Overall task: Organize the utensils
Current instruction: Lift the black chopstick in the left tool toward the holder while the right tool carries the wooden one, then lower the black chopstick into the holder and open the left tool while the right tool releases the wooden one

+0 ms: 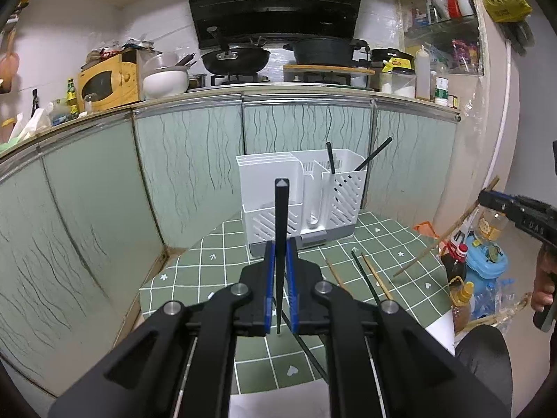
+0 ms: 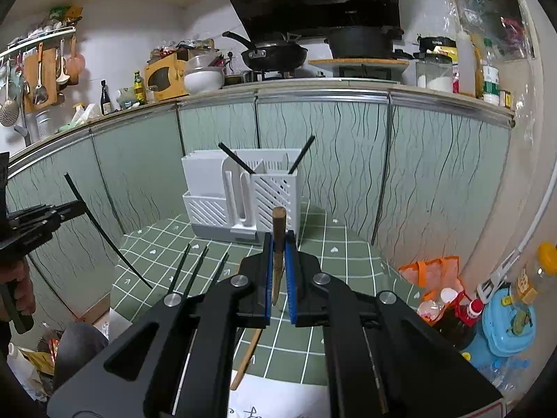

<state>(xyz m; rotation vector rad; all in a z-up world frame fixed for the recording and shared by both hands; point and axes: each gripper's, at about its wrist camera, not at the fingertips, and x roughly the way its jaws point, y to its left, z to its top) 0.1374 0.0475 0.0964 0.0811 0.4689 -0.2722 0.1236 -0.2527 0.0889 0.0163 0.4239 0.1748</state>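
Observation:
A white utensil holder (image 1: 299,195) (image 2: 240,195) stands at the back of the green tiled table (image 1: 216,278), with two black chopsticks (image 1: 330,160) in its right slotted cup. My left gripper (image 1: 281,244) is shut on a black chopstick (image 1: 281,230) held above the table in front of the holder; it also shows in the right wrist view (image 2: 90,219). My right gripper (image 2: 279,240) is shut on a brown wooden chopstick (image 2: 277,244), seen from the left wrist view (image 1: 442,237) too. Loose black and wooden chopsticks (image 1: 365,275) (image 2: 195,271) lie on the table.
Green cabinet doors (image 1: 188,174) rise right behind the table. To the right stand bottles (image 1: 456,261), a blue container (image 1: 487,261) and an orange bag (image 2: 431,275). A white sheet (image 2: 278,397) lies at the table's near edge.

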